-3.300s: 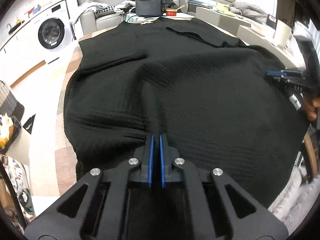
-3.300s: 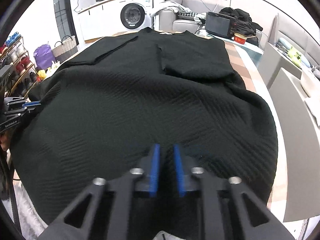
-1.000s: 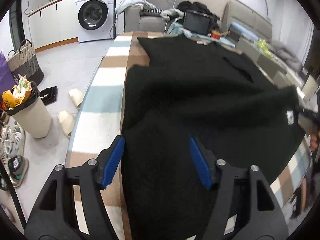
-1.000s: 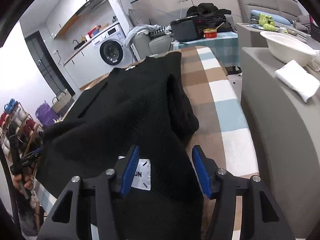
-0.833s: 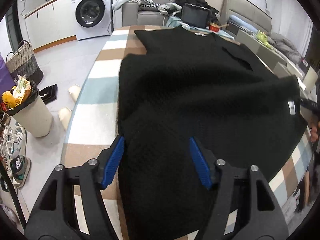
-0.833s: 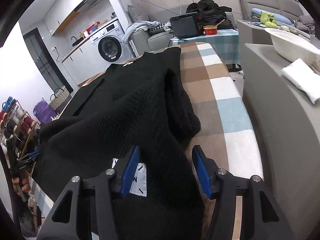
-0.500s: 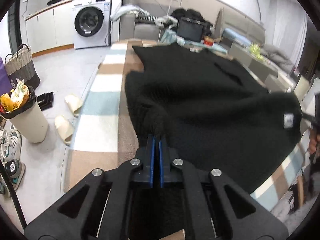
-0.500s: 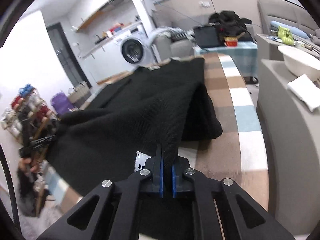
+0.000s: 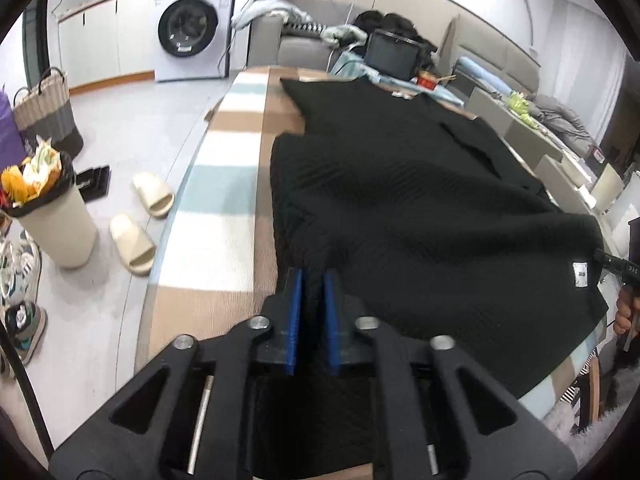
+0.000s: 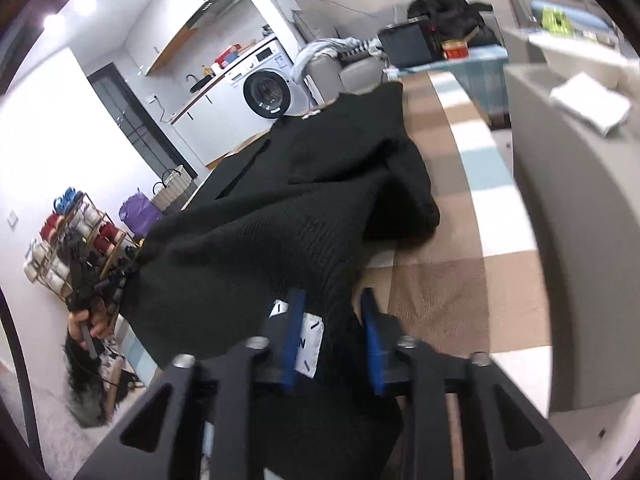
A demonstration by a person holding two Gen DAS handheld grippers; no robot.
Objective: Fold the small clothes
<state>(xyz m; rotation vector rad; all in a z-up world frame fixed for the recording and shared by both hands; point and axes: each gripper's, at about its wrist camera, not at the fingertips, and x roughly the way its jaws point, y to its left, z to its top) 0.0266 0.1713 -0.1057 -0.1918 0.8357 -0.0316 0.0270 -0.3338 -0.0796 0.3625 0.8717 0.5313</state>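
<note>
A large black knit garment (image 9: 400,184) lies on a long table with a brown, white and blue checked cloth (image 9: 232,184). Its near hem is folded back over the body, and a white label (image 9: 580,274) shows at one corner. My left gripper (image 9: 311,280) is shut on the garment's near left corner. My right gripper (image 10: 330,300) has its jaws partly apart with black fabric (image 10: 280,220) and the white label (image 10: 308,338) between them. The left gripper also shows far left in the right wrist view (image 10: 100,284).
A washing machine (image 9: 188,40) stands at the back. A bin (image 9: 48,208), slippers (image 9: 140,216) and shoes lie on the floor to the left. A grey sofa edge (image 10: 560,220) with a white cloth runs along the table's right side. A screen (image 9: 394,56) stands beyond the far end.
Both grippers were open around the hem a second ago, then closed on it. Since half a second ago the right jaws have parted somewhat and the garment has lifted.
</note>
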